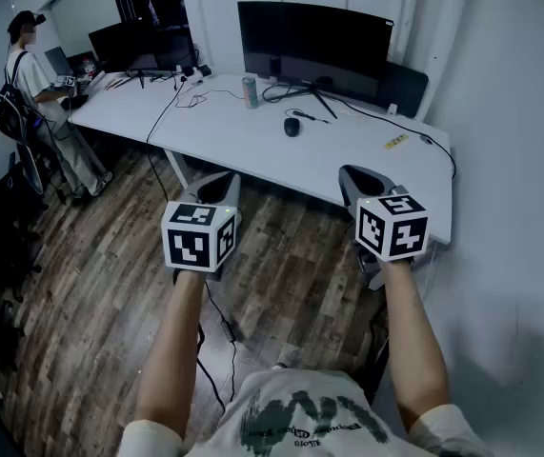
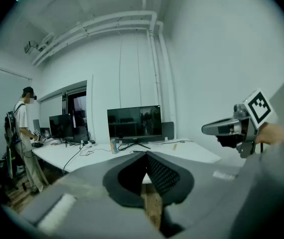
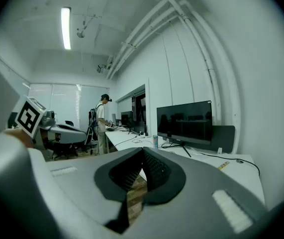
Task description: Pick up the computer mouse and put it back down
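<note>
The mouse [image 1: 292, 127] lies on the desk [image 1: 224, 141] before the monitor [image 1: 314, 38], well apart from us. We hold the left gripper [image 1: 220, 188] and right gripper [image 1: 357, 180] over the floor, jaws together on nothing.

- Computer mouse [image 1: 292, 127] on the bench [image 1: 243, 146], before the monitor [image 1: 314, 41], right of the can [image 1: 250, 91].
- Left gripper [image 1: 222, 184] and right gripper [image 1: 352, 175] side by side above the floor [image 1: 291, 255], near the bench's front edge, well apart from the computer mouse.
- Person [image 1: 38, 93] stands far left.
</note>
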Demonstrator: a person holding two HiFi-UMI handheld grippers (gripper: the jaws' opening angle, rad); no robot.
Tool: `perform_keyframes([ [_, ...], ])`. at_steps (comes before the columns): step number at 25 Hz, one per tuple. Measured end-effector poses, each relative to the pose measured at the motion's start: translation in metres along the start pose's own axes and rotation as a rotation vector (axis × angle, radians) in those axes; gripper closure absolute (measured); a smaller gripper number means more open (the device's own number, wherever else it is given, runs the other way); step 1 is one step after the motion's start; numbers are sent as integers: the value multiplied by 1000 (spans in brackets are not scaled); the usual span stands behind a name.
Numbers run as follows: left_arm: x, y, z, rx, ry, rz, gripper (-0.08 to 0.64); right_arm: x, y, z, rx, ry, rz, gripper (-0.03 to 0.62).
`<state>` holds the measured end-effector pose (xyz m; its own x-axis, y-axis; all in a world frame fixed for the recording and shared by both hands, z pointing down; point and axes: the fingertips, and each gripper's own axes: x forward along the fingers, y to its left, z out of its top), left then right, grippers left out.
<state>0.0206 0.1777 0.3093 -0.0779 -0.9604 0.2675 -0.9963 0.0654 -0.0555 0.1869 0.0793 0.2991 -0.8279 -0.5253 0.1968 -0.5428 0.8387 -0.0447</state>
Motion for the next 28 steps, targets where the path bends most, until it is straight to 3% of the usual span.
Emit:
perform_keyframes([
  [7,4,15,-1,1,2,-10,557,15,5,-3,13,8,-18,591],
  [16,13,33,-7,-14,2,-25,557,35,15,-4,-5,26,-23,517],
  [22,25,46,-12,-18,13,-30,557,54,14,-4,-3,29,-23,414],
  [28,48,64,-12,-24,22,-28,557,82,7,2,19,14,-3,383],
])
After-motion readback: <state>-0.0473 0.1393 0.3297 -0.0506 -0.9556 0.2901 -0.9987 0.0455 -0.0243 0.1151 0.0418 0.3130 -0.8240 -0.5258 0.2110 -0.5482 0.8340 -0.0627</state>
